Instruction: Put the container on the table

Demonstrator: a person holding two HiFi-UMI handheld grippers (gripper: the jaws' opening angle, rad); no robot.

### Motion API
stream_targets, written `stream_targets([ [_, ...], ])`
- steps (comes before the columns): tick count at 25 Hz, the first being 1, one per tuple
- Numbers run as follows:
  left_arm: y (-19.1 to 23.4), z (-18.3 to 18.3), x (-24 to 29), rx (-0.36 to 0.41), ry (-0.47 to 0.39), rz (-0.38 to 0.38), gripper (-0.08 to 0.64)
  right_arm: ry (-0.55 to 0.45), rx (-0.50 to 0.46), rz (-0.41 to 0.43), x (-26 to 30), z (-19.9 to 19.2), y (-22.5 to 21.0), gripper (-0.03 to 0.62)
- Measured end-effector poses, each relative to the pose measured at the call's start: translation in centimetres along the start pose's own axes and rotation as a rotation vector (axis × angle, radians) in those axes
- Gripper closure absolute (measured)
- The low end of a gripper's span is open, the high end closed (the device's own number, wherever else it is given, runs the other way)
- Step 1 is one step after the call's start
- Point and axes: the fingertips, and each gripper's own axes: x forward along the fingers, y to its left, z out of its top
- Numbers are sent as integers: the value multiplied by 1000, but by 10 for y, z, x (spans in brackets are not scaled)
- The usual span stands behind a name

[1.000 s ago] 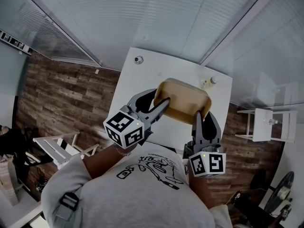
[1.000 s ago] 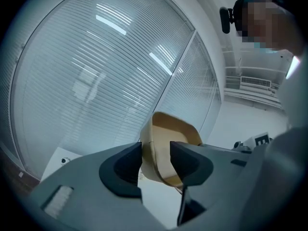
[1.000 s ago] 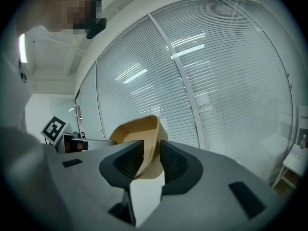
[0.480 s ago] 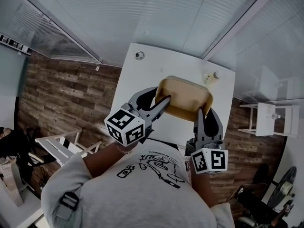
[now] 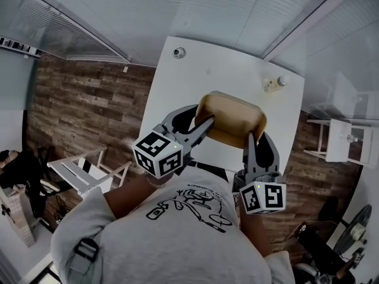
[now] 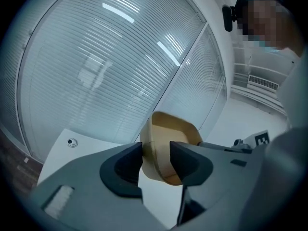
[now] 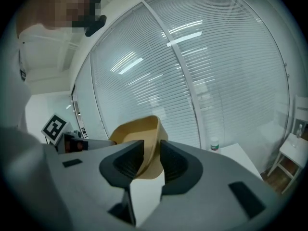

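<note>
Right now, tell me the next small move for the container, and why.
Probably lower the container straight down, keeping it level. The left gripper and right gripper are each shut on a rim of it, and it seems to hang above a bare part of the table, away from the bottle.

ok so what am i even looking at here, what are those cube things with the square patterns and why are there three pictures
There is no robot here. A person holds a hand tool in each hand: the left gripper and the right gripper. The patterned cubes are parts of those tools. The head view comes from a camera on the person's head, looking steeply down. The other two pictures come from a camera riding on each tool, looking along its two fingers. Both tools are pinched shut on opposite rims of a tan container, which looks empty and is held over a white table. At the table's far side are a small bottle and a small round object too small to identify.
</note>
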Motion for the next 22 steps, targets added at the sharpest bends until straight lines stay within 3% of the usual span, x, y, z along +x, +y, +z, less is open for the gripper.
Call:
stream_targets([
  [22,38,-71,33,-80,107,18,385,109,63,-32,24,-74,-36,499],
])
